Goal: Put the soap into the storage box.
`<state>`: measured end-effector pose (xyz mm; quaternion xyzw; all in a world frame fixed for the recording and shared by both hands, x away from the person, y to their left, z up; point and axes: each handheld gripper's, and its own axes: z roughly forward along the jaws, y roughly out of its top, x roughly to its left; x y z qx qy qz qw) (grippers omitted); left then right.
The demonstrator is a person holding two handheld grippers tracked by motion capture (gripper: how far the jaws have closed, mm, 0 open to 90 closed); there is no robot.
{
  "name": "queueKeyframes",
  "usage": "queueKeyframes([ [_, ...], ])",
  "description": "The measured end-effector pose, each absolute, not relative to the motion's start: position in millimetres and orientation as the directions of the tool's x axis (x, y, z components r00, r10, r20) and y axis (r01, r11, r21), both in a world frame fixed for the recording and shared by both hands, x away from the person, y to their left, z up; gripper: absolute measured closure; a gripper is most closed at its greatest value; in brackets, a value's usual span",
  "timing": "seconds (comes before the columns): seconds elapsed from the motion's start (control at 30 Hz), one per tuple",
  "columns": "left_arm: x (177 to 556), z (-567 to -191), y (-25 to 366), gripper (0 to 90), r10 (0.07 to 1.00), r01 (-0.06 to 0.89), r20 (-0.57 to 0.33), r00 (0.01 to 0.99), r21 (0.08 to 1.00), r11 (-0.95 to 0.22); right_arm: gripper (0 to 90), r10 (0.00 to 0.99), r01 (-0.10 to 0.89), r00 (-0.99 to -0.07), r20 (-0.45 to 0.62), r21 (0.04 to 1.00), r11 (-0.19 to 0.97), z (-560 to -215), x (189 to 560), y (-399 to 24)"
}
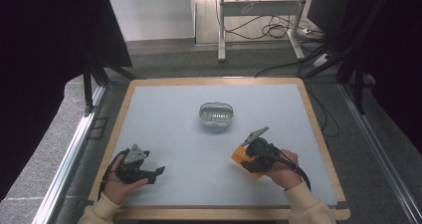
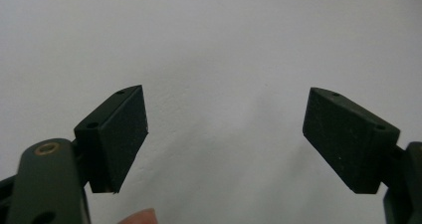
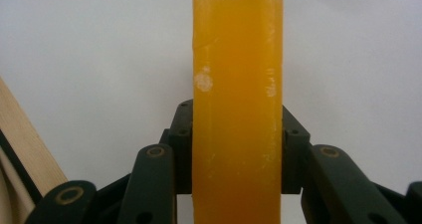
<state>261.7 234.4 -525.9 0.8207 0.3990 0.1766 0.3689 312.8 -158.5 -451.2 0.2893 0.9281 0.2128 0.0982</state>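
Note:
An orange bar (image 3: 237, 109), like a block of soap, stands upright between the jaws of my right gripper (image 3: 237, 152), which is shut on it. In the high view the same orange bar (image 1: 240, 156) shows at the front right of the table, in my right gripper (image 1: 249, 160). A small oval metal basket (image 1: 216, 115) sits near the table's middle, apart from both hands. At the front left, my left gripper (image 1: 158, 171) is open and points right. Its own view shows the left gripper (image 2: 226, 142) with jaws wide apart over the bare pale surface.
The table (image 1: 164, 99) has a pale blue-grey top with a wooden rim. Beyond its far edge are a desk frame (image 1: 259, 15) and loose cables (image 1: 278, 31) on the floor. Dark curtains hang at both sides.

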Motion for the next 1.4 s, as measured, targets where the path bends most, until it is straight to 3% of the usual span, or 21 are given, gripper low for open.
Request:
queueKeyframes([
  [1.4,262.0,-527.8,233.9,18.1,0.784,0.534,-0.009,0.620,0.738,-0.414,62.0,0.526,0.435,-0.848,-0.063,0.484,0.759,-421.5,352.3,-148.7],
])
